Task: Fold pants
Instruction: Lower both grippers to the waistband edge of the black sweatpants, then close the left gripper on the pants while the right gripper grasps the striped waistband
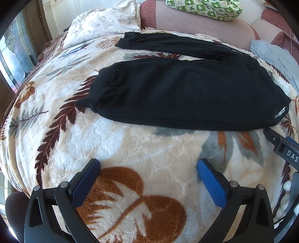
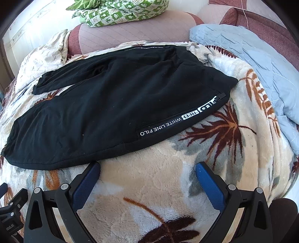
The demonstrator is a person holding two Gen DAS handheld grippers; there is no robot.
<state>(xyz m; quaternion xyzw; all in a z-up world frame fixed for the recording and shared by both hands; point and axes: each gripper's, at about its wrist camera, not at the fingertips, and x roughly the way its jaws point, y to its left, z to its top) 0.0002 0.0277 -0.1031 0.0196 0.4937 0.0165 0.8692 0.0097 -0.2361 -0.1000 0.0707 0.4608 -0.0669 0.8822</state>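
Observation:
Black pants (image 1: 186, 93) lie spread on a cream leaf-patterned blanket (image 1: 130, 145), waist to the right, both legs running left. The near leg looks doubled back on itself; the far leg (image 1: 158, 44) lies straight. In the right wrist view the pants (image 2: 112, 104) show a white-lettered pocket strip (image 2: 179, 119). My left gripper (image 1: 148, 168) is open and empty, above the blanket short of the pants' near edge. My right gripper (image 2: 147, 171) is open and empty, its left fingertip (image 2: 93, 168) at the pants' near hem. The right gripper's finger (image 1: 280, 144) shows at the left view's right edge.
A light blue quilt (image 2: 252, 61) lies right of the waist. A green patterned bundle (image 2: 119, 11) sits on a pink cushion (image 2: 130, 35) behind. A cream sprigged cover (image 1: 104, 22) lies at the back left. The blanket drops off at the left by a window (image 1: 15, 56).

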